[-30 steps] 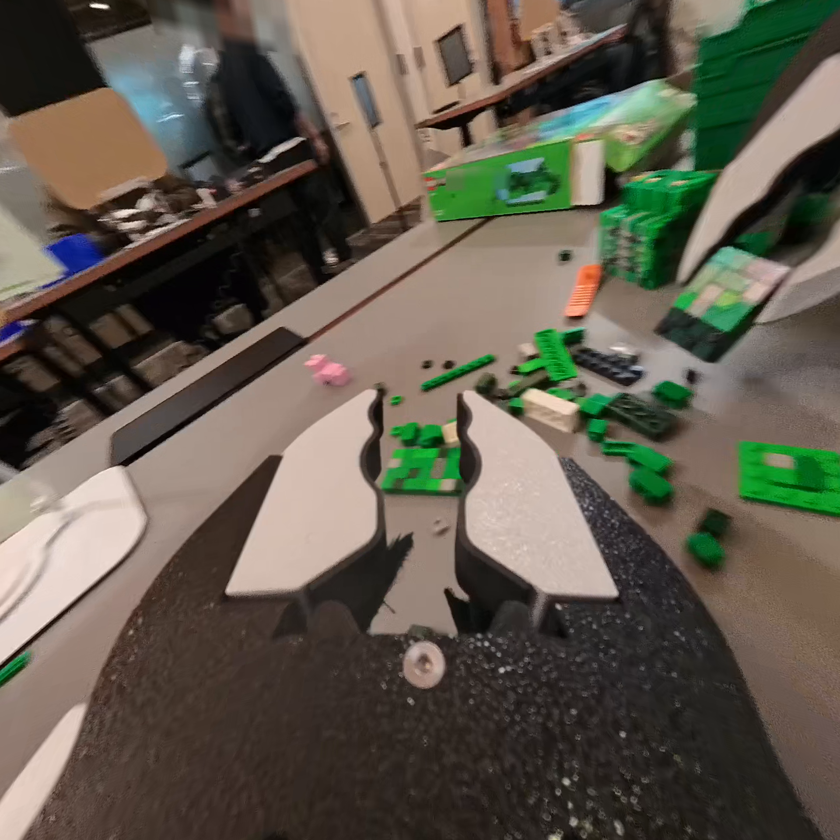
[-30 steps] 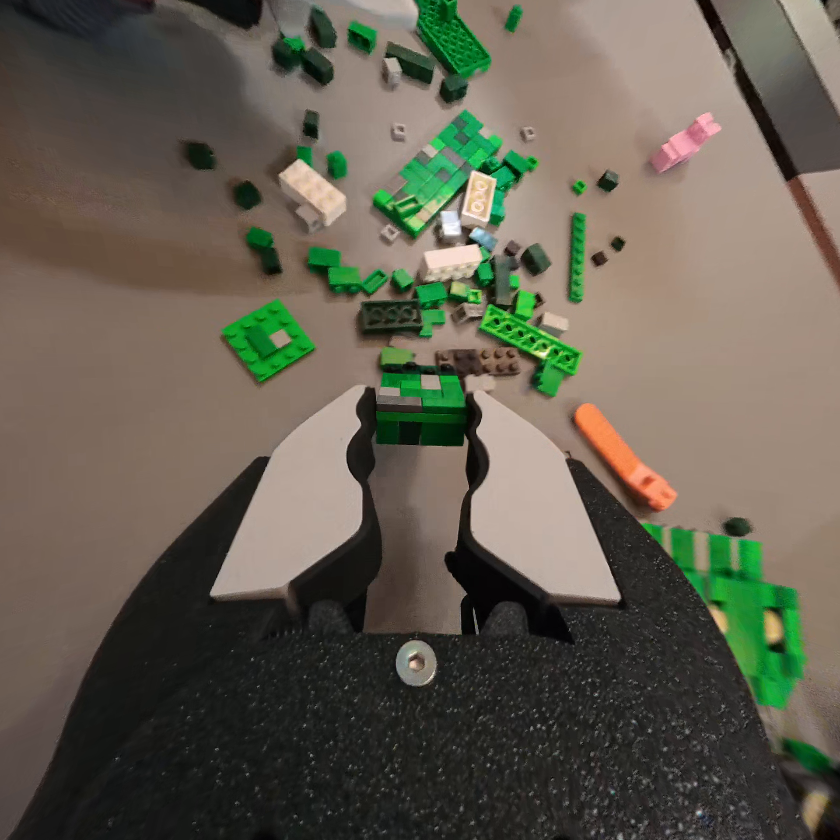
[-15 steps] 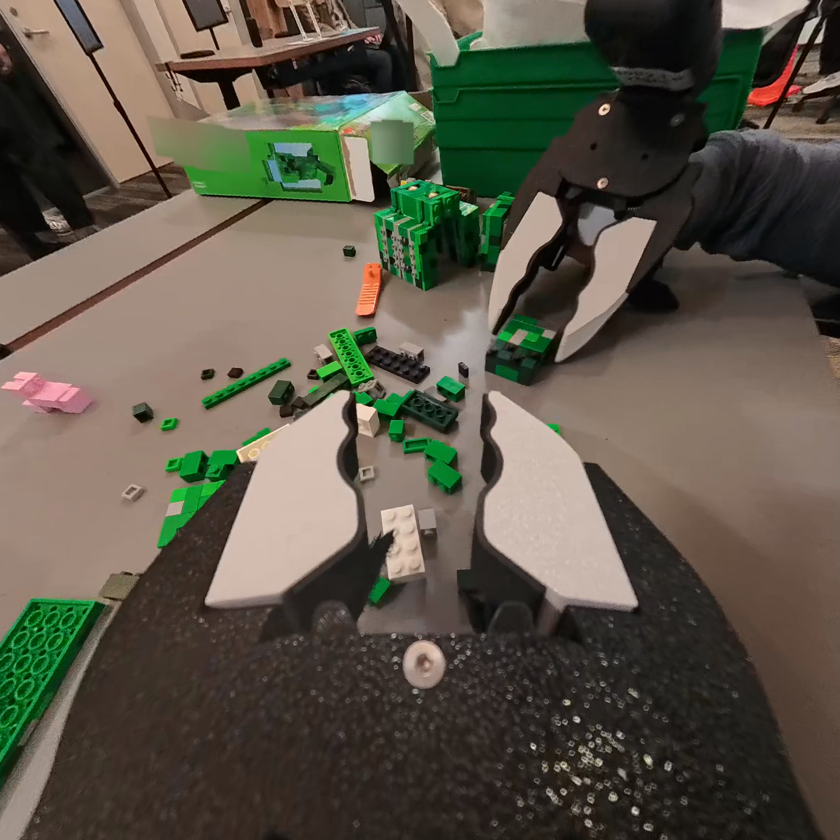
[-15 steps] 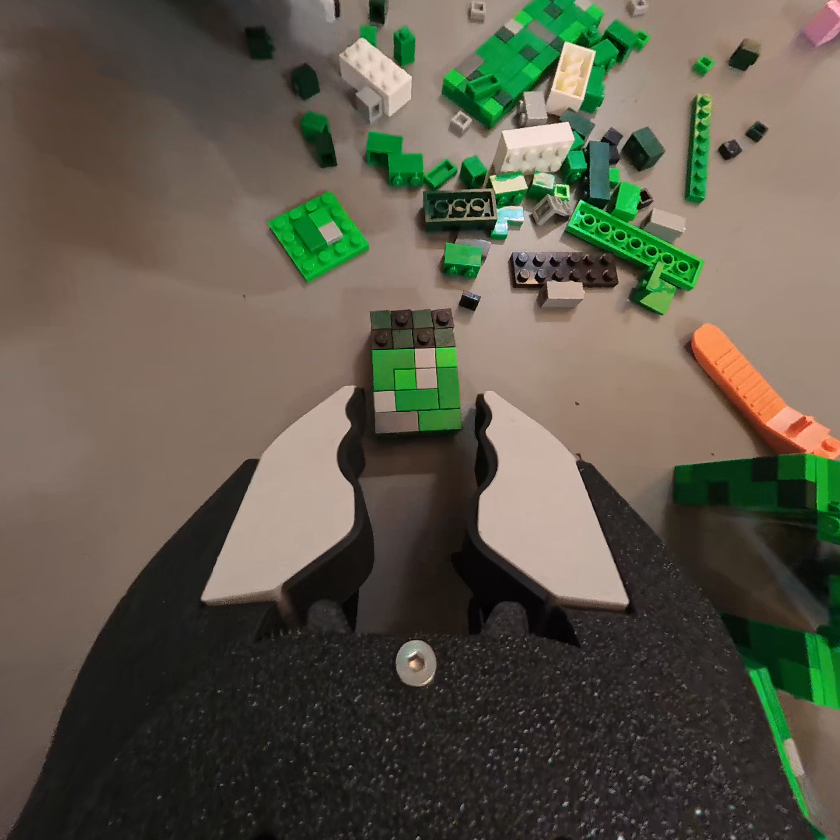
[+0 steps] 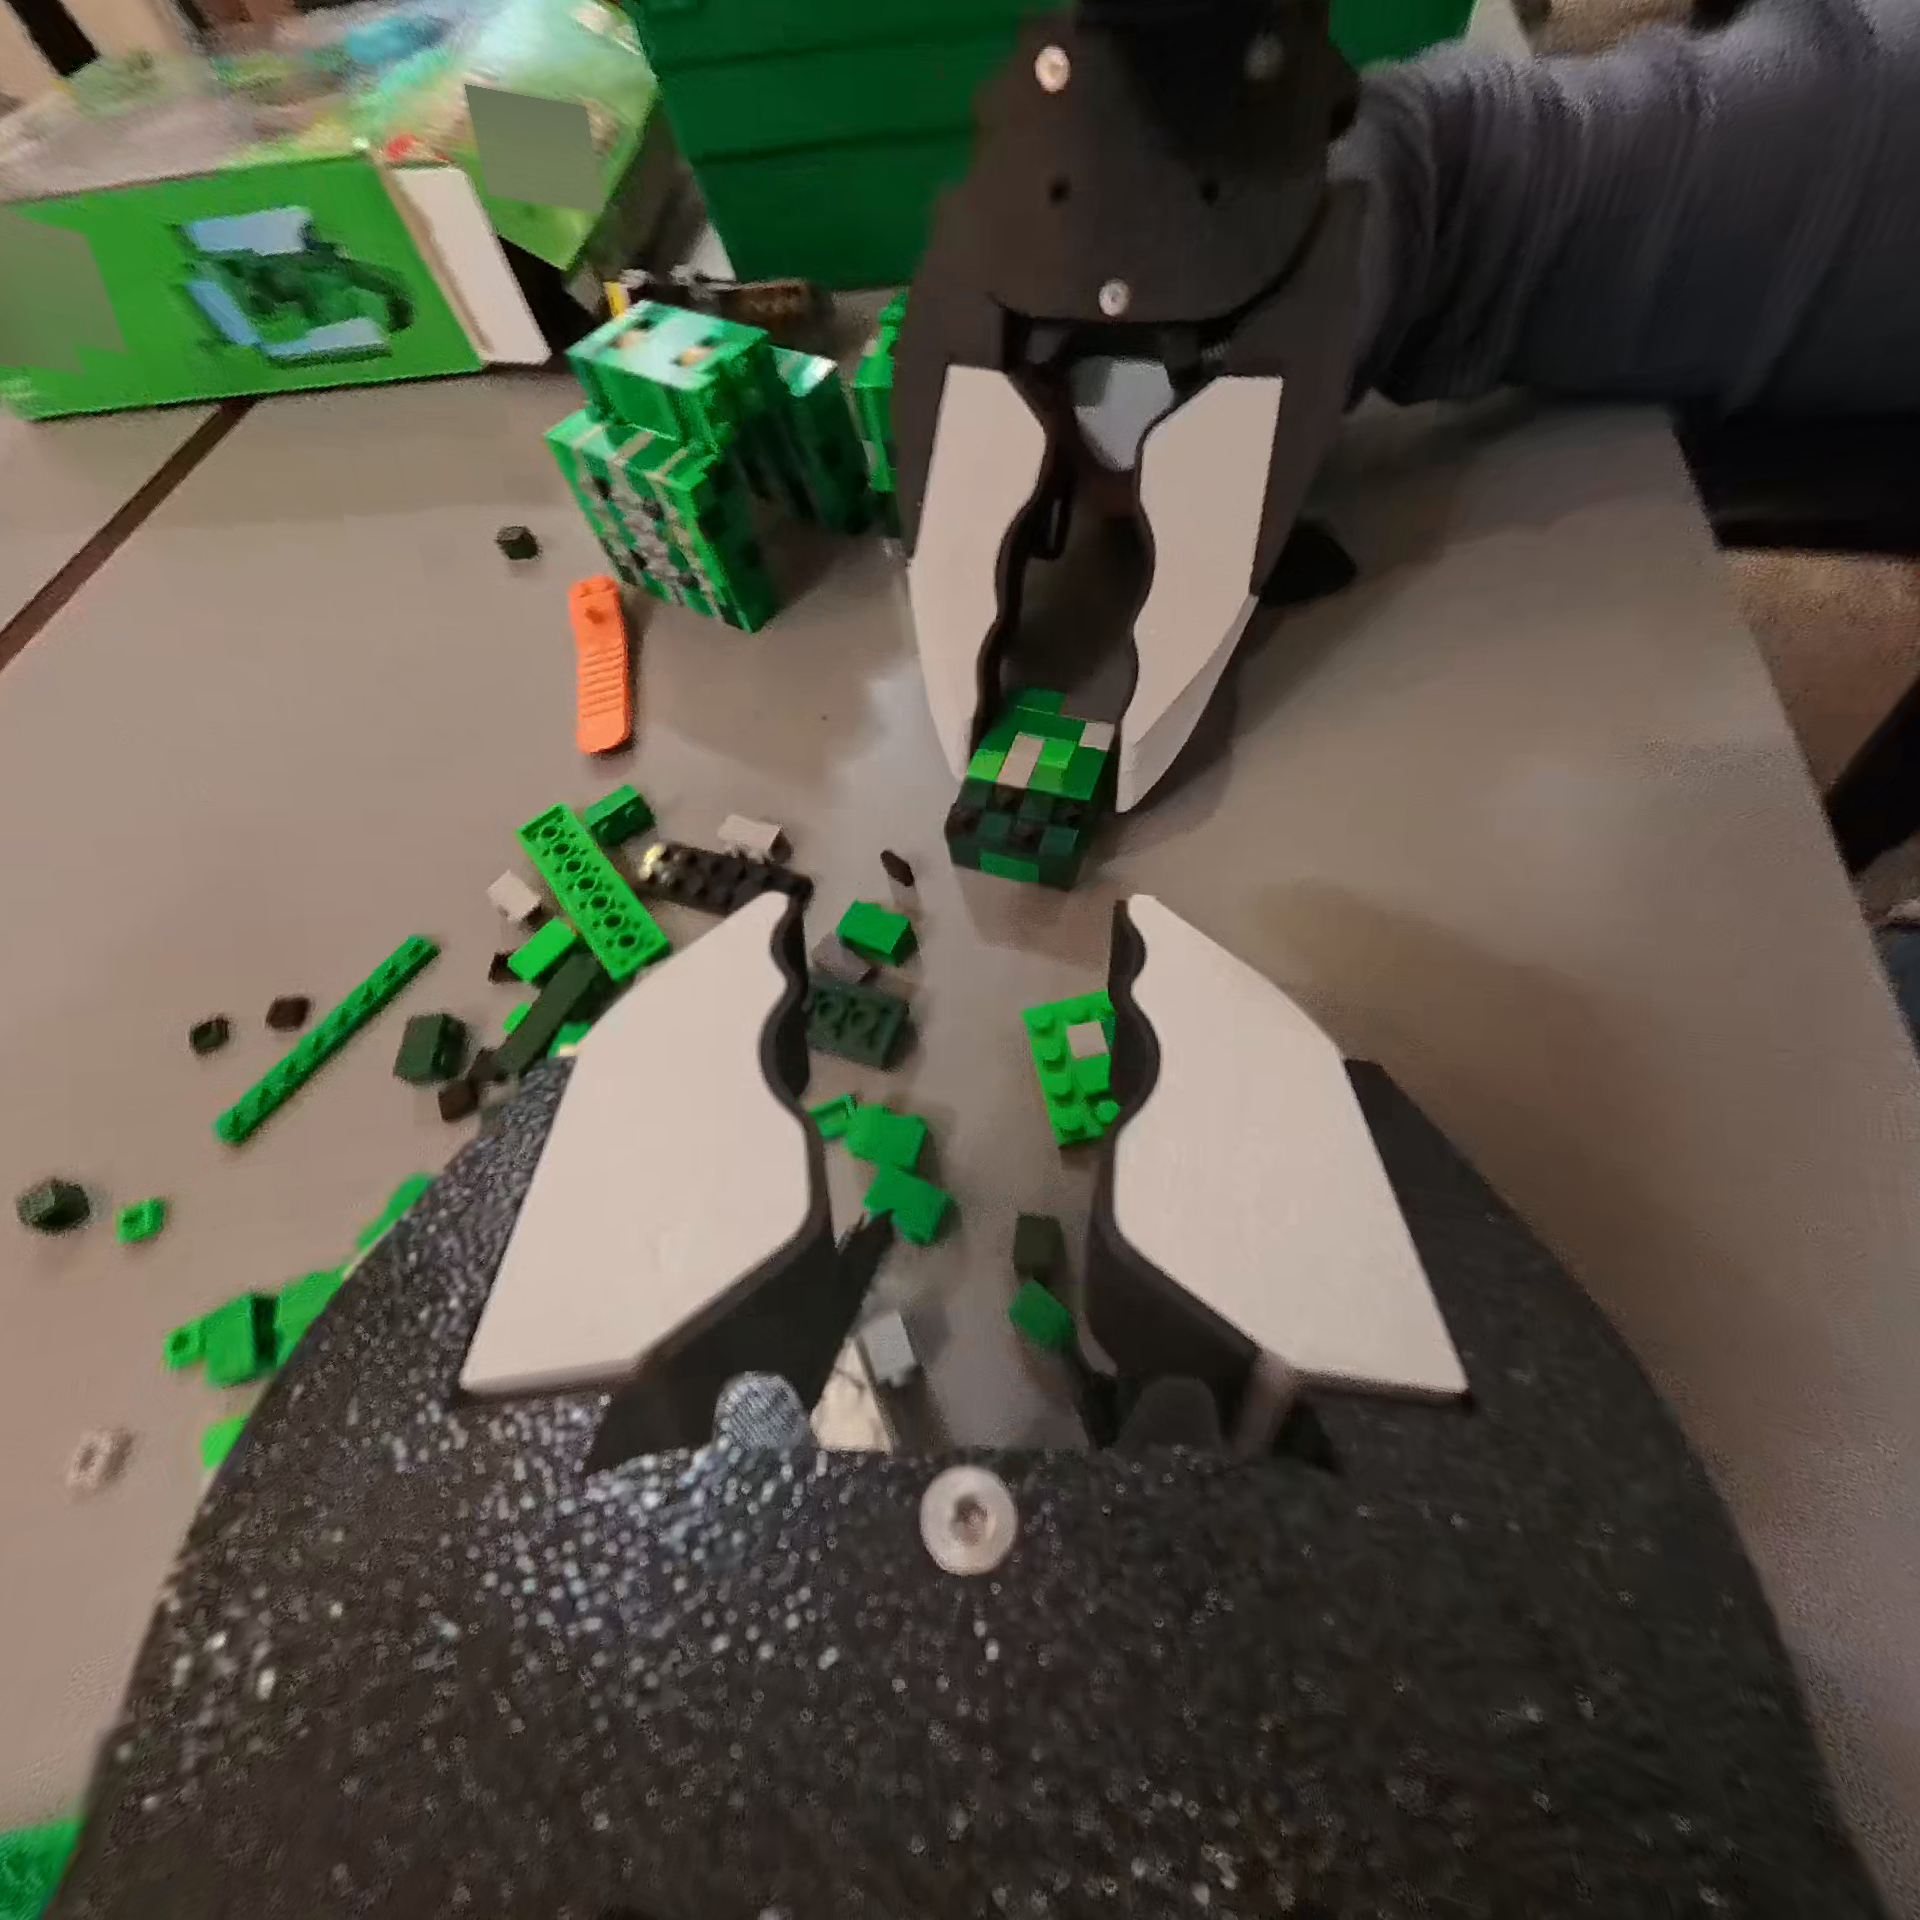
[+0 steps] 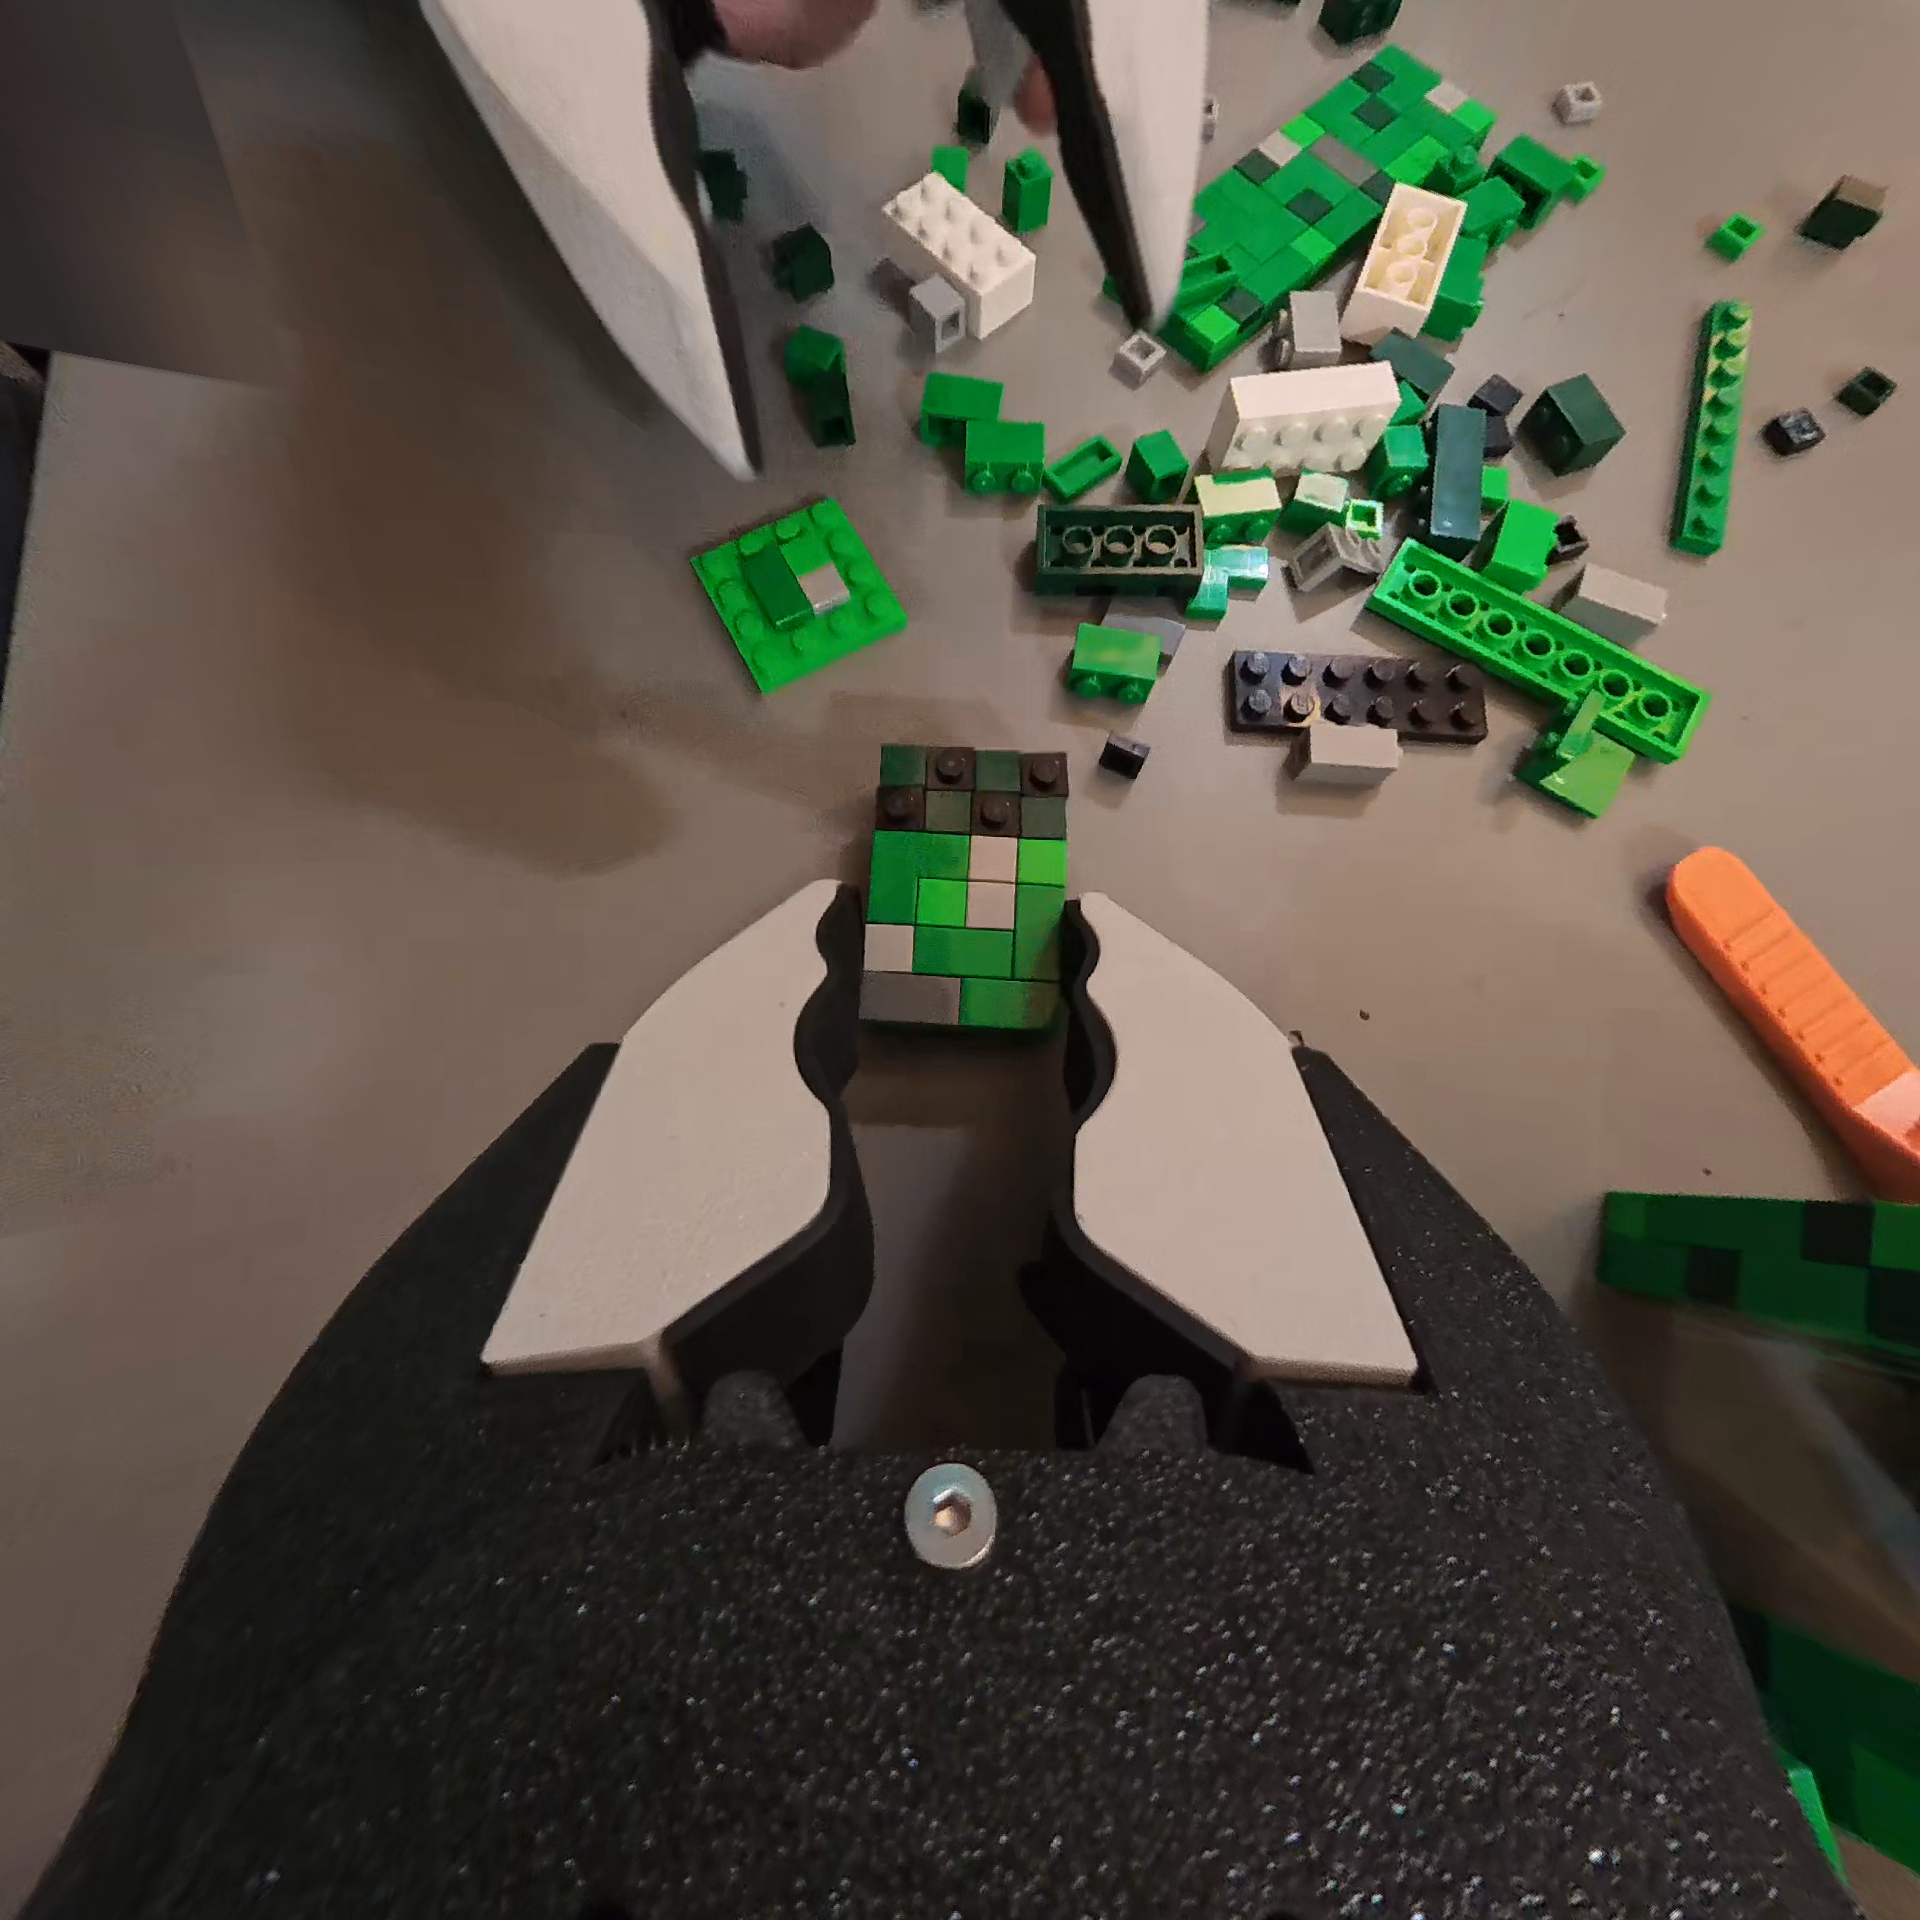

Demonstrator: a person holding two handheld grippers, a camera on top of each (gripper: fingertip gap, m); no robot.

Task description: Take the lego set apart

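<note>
Pinching a green-and-grey lego block [image 6: 964, 914] with dark studs, right gripper [image 6: 964, 940]; left gripper [image 5: 961, 971] spread.

Right gripper [image 6: 964, 940]: pointed steeply downward at the table, fingers closed against both sides of a green block [image 6: 966, 894]. Left gripper [image 5: 961, 935]: jaws spread wide, empty, facing the right gripper. Sleeved forearm [image 5: 1621, 229] behind the right unit.
</note>
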